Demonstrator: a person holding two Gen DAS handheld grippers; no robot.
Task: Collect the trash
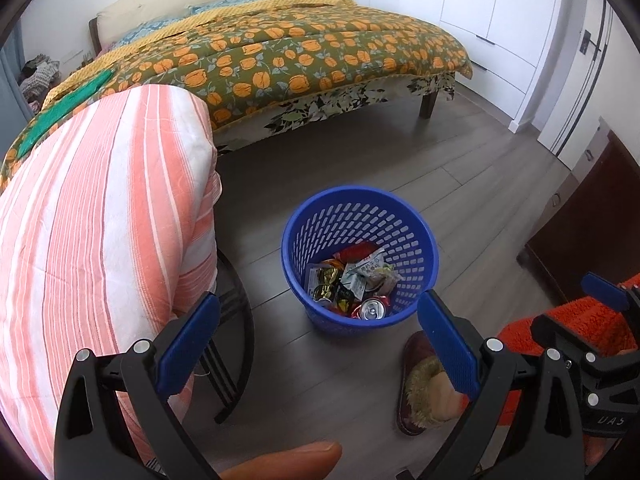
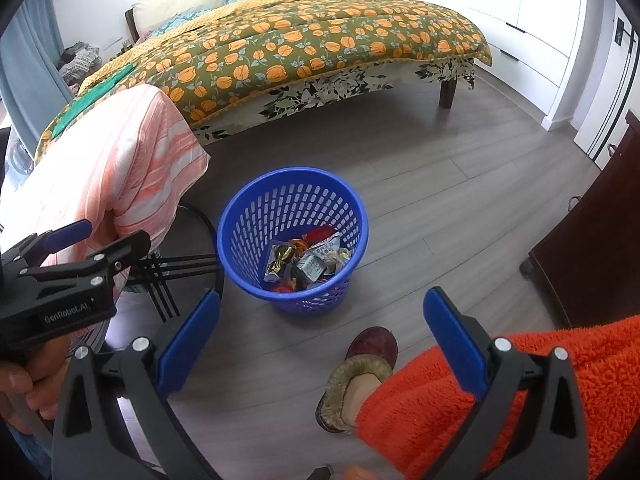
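**Trash in basket, both grippers empty — collection looks near done**

Left of scene: striped orange-and-white quilt [image 1: 100,220] draped over a black-framed chair [image 1: 236,344]. Behind it, bed with a pumpkin-print cover [image 1: 304,52]. No loose litter seen on the visible floor [image 1: 360,152] or on the bed.

Left gripper [image 1: 318,344]: blue pads spread wide, nothing between them. Released and empty. A fingertip of the holding hand shows at the bottom edge of the left wrist view.

Centre: blue mesh basket [image 1: 294,256] stands upright on the floor. Inside lie crumpled wrappers [image 1: 360,272] and a drink can [image 1: 372,310], resting at the bottom, well below the rim.

Right gripper [image 2: 322,340]: pads likewise wide apart, holding nothing. Orange fleece sleeve [image 2: 560,364] and a slippered foot [image 2: 360,376] sit just below and to its right. Dark wooden cabinet [image 2: 592,248] at far right.

Progress, judged: several pieces already binned; nothing left in view to pick up. Areas under the bed and behind the chair are hidden, so cannot confirm complete.

Relation to jaws: basket lies ahead of and below both grippers, apart from either. In the left view it falls roughly between the pads' line of sight; in the right view it sits slightly left of centre.
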